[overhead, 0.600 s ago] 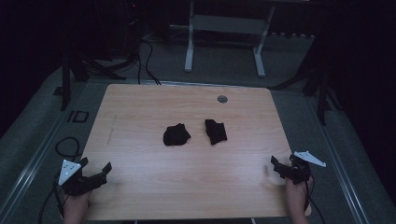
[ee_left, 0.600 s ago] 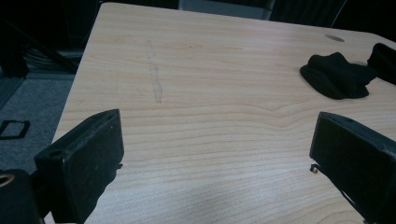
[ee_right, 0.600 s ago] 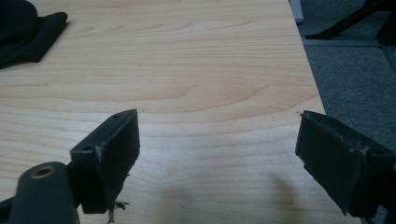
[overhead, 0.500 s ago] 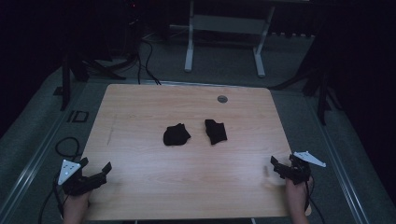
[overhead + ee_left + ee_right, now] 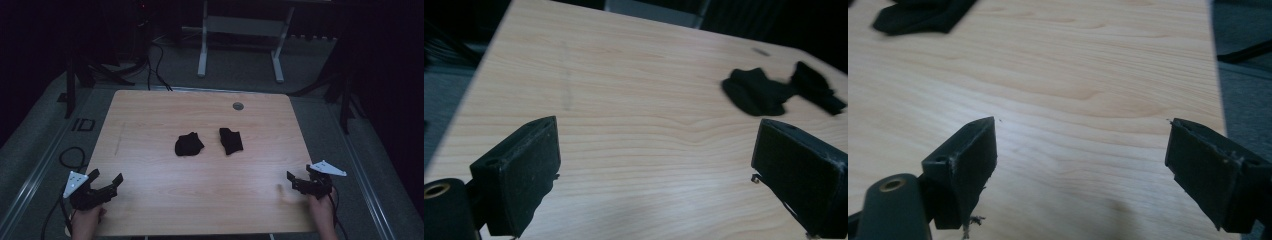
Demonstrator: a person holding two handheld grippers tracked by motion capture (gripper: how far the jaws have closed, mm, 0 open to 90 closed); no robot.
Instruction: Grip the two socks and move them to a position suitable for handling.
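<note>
Two crumpled black cloth pieces lie side by side near the middle of the wooden table (image 5: 150, 125): the left black cloth (image 5: 188, 144) and the right black cloth (image 5: 230, 140). The left gripper view has both, left black cloth (image 5: 754, 92) and right black cloth (image 5: 816, 92), far ahead on the right. My left gripper (image 5: 106, 183) hovers open over the near left corner, nothing between its jaws. My right gripper (image 5: 295, 180) stands open at the near right edge, also empty. One black cloth (image 5: 923, 15) lies at the top left of the right gripper view.
A round grey grommet (image 5: 238, 106) sits in the tabletop near the far edge. Beyond the table stand a white desk frame (image 5: 240, 30) and dark stands with cables on the grey floor. The right table edge (image 5: 1215, 75) runs close to my right gripper.
</note>
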